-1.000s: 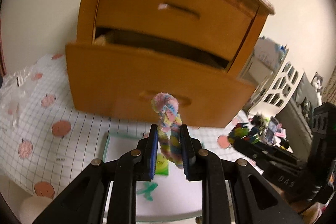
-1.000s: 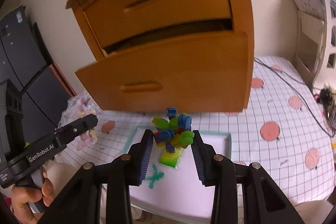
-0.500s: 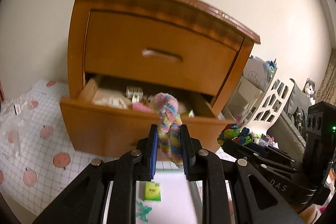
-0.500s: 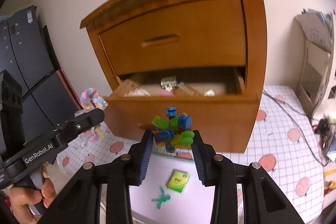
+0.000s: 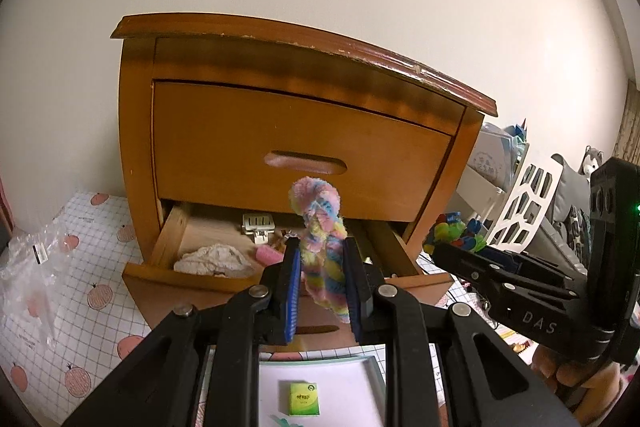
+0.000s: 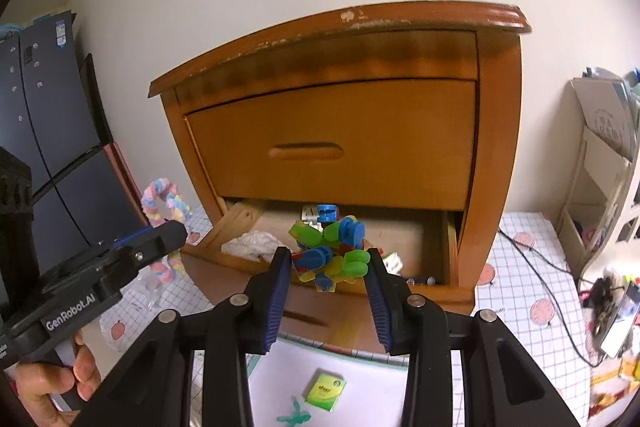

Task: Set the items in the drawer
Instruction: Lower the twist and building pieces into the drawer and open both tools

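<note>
Carrying both loads, we near the open drawer (image 5: 208, 281) (already partly filled) — left hand-held gripper (image 5: 322, 281) clenched on the fuzzy twist (image 5: 320, 227), right hand-held gripper (image 6: 326, 281) on the plastic toy cluster (image 6: 330, 247) — neither dropped in yet.

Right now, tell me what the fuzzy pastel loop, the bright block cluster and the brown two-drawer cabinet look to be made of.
Fuzzy pastel loop: looks like chenille or plush yarn, matte, with fluffy twisted pile.
Bright block cluster: probably moulded plastic, with smooth, glossy, rounded studs.
Brown two-drawer cabinet: wood, or perhaps veneer, under a semi-gloss orange-brown varnish; pale chips show along the top edge.
</note>
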`<act>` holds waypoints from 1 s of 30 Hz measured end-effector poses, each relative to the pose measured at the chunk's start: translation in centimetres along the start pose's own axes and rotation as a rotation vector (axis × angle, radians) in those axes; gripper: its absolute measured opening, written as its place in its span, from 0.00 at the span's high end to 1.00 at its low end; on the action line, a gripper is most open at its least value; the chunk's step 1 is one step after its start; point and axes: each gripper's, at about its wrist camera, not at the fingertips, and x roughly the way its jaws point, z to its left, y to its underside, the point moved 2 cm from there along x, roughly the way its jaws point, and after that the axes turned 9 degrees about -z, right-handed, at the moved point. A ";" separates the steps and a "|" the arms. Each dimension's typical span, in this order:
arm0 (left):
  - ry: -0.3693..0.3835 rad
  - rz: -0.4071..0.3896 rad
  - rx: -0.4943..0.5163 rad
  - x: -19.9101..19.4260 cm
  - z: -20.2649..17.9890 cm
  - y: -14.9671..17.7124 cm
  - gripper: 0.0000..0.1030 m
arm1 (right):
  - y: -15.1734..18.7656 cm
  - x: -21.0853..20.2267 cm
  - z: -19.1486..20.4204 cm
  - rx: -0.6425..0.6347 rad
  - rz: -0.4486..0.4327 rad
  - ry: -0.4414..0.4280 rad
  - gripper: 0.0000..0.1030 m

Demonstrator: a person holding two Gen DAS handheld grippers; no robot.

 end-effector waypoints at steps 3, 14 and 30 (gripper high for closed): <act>-0.005 0.008 -0.004 0.7 0.4 -0.4 0.80 | -0.6 0.7 0.0 -0.005 0.004 -0.001 0.62; -0.040 0.087 -0.025 4.4 2.3 0.5 0.79 | -0.3 4.6 -1.2 -0.041 0.057 0.016 0.62; -0.097 0.171 -0.018 8.9 4.3 0.9 0.79 | 0.0 9.6 -3.7 -0.030 0.128 0.037 0.62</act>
